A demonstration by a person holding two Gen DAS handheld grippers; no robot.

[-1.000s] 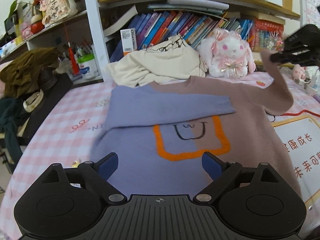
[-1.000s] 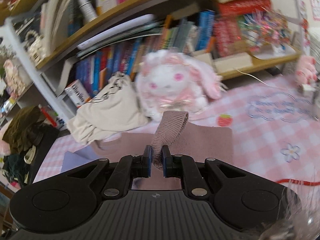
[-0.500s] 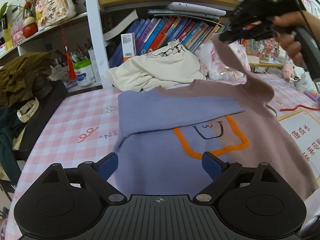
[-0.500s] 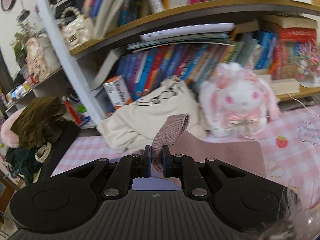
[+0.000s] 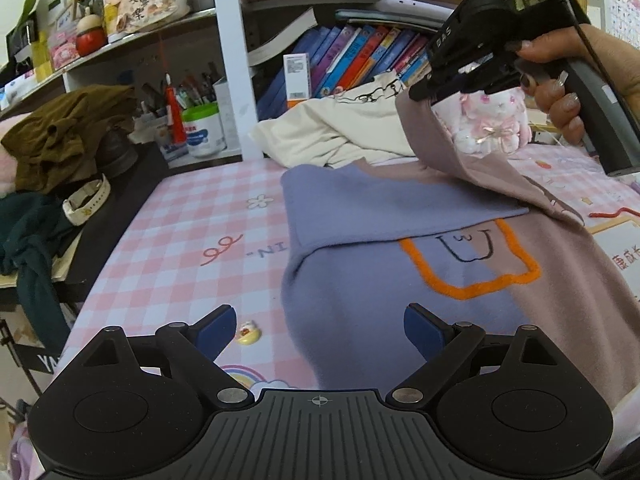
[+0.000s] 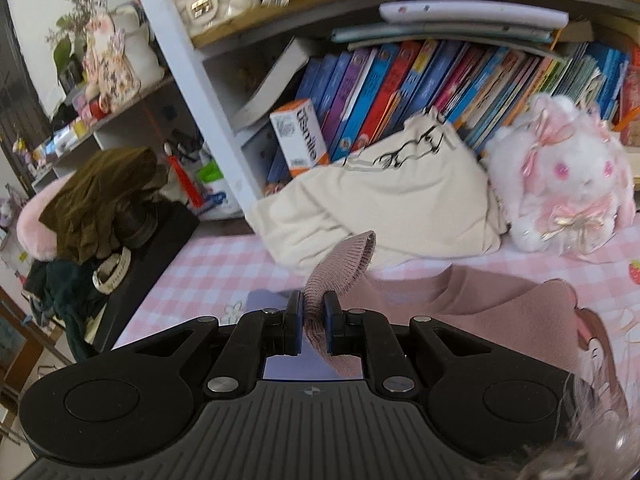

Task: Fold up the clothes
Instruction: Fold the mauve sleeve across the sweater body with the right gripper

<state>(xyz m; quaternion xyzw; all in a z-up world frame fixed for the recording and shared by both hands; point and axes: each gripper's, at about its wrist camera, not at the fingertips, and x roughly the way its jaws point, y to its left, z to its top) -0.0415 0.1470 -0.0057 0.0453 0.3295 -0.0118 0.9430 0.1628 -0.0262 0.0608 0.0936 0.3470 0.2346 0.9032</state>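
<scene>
Sweater (image 5: 420,280), lilac and mauve, lies mid-frame on the pink checked tabletop (image 5: 192,232) in the left wrist view, left tongs (image 5: 318,330) gaping wide above its hem; upper right, right tongs (image 5: 420,94) lift the mauve sleeve. Right wrist view: right tongs (image 6: 312,320) clamp the ribbed cuff (image 6: 344,264) at centre, plush rabbit (image 6: 564,180) right.

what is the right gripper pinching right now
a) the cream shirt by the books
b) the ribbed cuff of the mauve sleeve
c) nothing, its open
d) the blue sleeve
b: in the right wrist view the right gripper is shut on the ribbed cuff of the mauve sleeve, lifted above the sweater, while the blue sleeve lies folded across its chest.
</scene>
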